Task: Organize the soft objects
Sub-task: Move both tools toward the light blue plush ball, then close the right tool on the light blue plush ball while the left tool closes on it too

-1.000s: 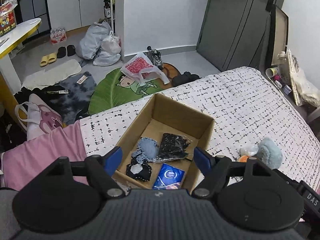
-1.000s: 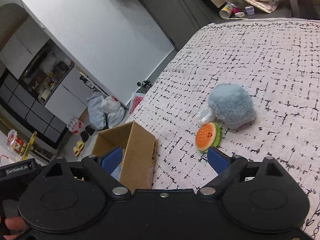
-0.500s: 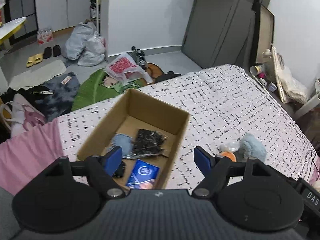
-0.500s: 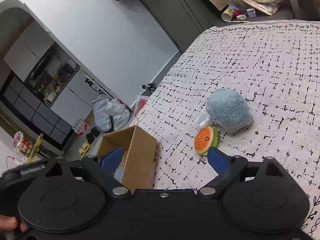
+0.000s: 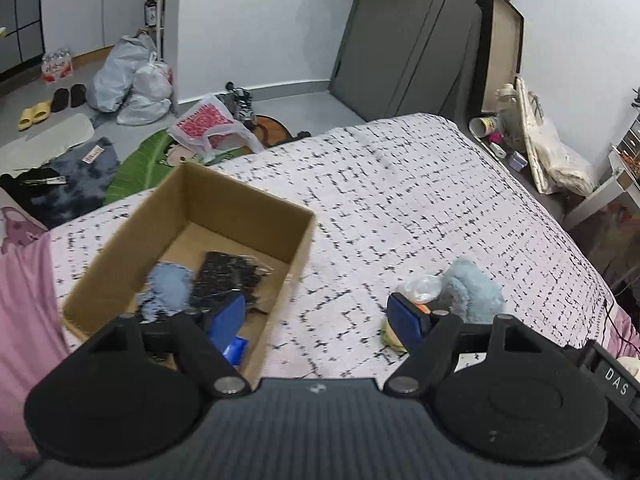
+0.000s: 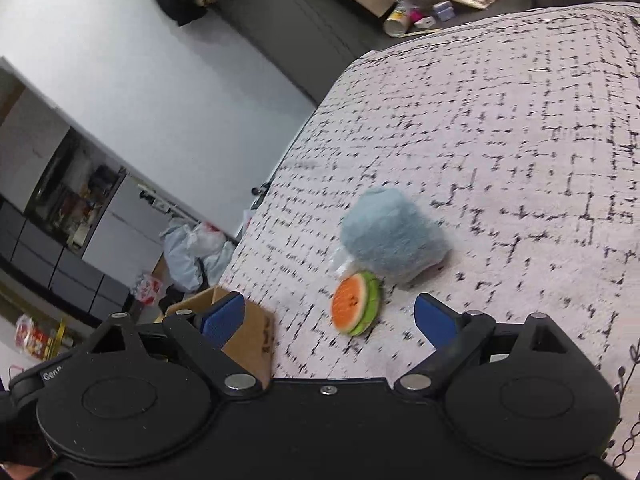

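Note:
A cardboard box [image 5: 248, 204] sits on the bed and holds a light blue fuzzy item [image 5: 170, 286], a black packaged item [image 5: 228, 276] and a blue packet [image 5: 237, 349]. To its right lie a blue-grey plush [image 5: 472, 292], a clear plastic wrap [image 5: 420, 286] and a watermelon-slice plush [image 6: 356, 304]. The plush [image 6: 390, 240] also shows in the right wrist view. My left gripper [image 5: 318, 318] is open and empty between the box and the plush. My right gripper [image 6: 330, 320] is open and empty, just short of the watermelon plush.
The bed cover [image 5: 400, 184] is white with black marks; a pink sheet [image 5: 24, 304] hangs at the left. Bags [image 5: 128, 76], slippers and mats lie on the floor beyond. A cluttered bedside surface [image 5: 520, 148] stands at the right. The box corner [image 6: 244, 336] shows in the right wrist view.
My left gripper has swung right, from over the box toward the plush. My right gripper has moved closer to the watermelon plush. Both stay open.

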`<state>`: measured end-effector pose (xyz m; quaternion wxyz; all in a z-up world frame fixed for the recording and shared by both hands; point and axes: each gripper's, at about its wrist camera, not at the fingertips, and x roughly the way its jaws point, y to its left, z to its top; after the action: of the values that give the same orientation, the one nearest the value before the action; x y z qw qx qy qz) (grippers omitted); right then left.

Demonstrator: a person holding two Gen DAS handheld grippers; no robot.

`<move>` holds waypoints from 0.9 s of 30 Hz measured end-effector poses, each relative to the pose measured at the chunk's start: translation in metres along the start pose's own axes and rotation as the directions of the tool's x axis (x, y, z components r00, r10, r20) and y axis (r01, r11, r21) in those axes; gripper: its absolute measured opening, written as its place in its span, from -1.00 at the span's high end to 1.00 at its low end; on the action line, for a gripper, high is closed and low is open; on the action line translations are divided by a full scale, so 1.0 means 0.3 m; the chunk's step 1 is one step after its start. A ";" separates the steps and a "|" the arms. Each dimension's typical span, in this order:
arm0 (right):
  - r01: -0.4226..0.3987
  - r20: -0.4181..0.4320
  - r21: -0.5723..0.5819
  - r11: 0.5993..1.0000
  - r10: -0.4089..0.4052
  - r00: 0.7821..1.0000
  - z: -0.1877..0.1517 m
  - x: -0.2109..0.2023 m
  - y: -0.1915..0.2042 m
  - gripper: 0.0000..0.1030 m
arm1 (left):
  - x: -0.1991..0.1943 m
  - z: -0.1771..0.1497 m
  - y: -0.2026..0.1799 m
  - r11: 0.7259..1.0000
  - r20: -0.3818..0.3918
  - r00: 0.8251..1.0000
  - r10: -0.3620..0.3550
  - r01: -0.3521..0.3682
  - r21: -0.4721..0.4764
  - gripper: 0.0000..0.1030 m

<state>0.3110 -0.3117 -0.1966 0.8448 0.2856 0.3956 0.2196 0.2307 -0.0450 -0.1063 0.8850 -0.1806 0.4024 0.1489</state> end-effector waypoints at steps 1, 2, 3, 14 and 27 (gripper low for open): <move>0.001 0.005 0.008 1.000 -0.001 1.000 0.008 -0.001 -0.010 -0.77 | 0.012 0.001 -0.013 1.000 -0.002 1.000 -0.003 0.003 0.003 -0.49; 0.003 0.012 0.014 1.000 -0.003 1.000 0.015 0.000 -0.021 -0.77 | 0.025 0.003 -0.026 1.000 -0.004 1.000 -0.008 0.008 0.006 -0.49; 0.006 0.018 0.021 1.000 -0.007 1.000 0.022 0.001 -0.032 -0.77 | 0.036 0.002 -0.037 1.000 -0.006 1.000 -0.012 0.012 0.007 -0.49; 0.009 0.035 0.105 0.994 -0.013 0.999 0.078 0.065 -0.151 -0.54 | 0.199 0.021 -0.161 0.997 -0.045 0.996 -0.072 0.073 0.009 -0.44; 0.077 0.055 0.202 0.976 -0.090 0.994 0.140 0.159 -0.304 -0.01 | 0.339 0.083 -0.358 0.981 -0.122 0.976 -0.182 0.190 0.051 -0.07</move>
<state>0.3857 -0.3636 -0.2605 0.8327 0.3587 0.3999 0.1339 0.3554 -0.1175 -0.1476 0.8753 -0.1981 0.4391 0.0419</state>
